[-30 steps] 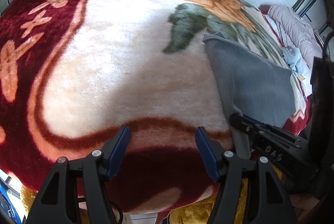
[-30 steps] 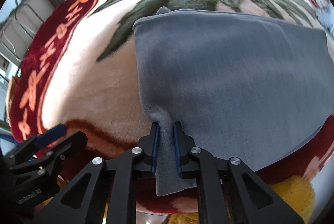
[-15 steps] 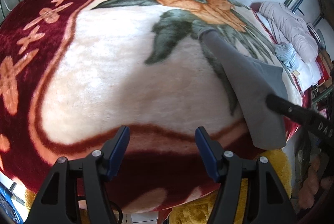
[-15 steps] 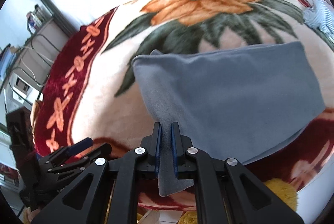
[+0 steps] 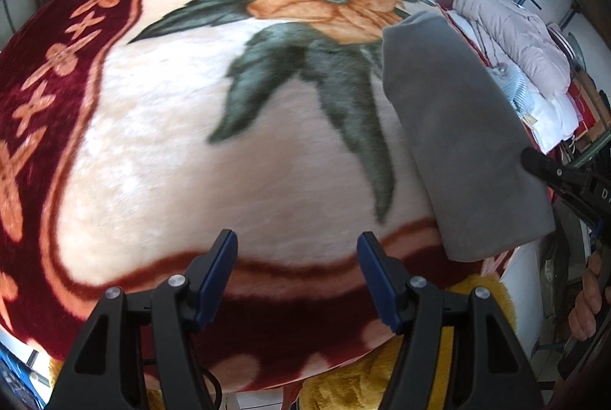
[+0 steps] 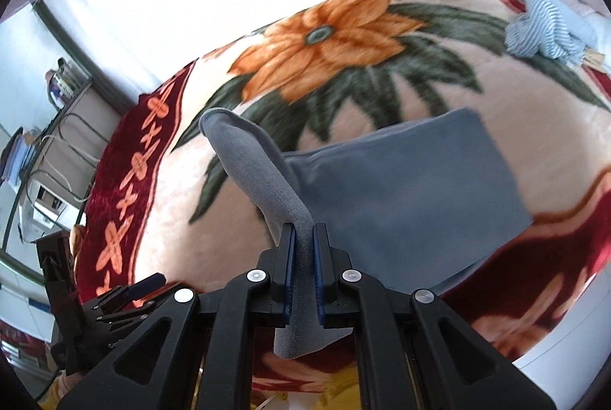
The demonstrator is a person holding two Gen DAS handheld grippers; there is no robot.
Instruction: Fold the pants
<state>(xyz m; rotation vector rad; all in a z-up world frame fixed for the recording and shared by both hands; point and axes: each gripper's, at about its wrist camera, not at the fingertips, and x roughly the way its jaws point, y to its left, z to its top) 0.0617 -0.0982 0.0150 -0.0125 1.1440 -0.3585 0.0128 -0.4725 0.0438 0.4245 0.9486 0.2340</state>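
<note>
Jaws: right gripper (image 6: 303, 249) is clamped on a corner of the grey pants (image 6: 404, 192); left gripper (image 5: 296, 270) is spread, holding nothing.
Change: the pinched corner is now raised higher off the blanket (image 5: 183, 158) than a second ago, rolling into a tube.
Pants: folded flat on the blanket, right of the left gripper.
Axis: long side runs away from the right gripper toward the flower (image 6: 324, 35).

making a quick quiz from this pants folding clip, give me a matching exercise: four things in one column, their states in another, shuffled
Things:
1. left hand-held gripper
2. right hand-held gripper
3. grey pants
4. striped cloth

States:
A. crumpled at the blanket's far edge
B. one edge lifted, the rest lying flat
C. open, holding nothing
D. clamped on fabric

Pairs: 1-C, 2-D, 3-B, 4-A
</note>
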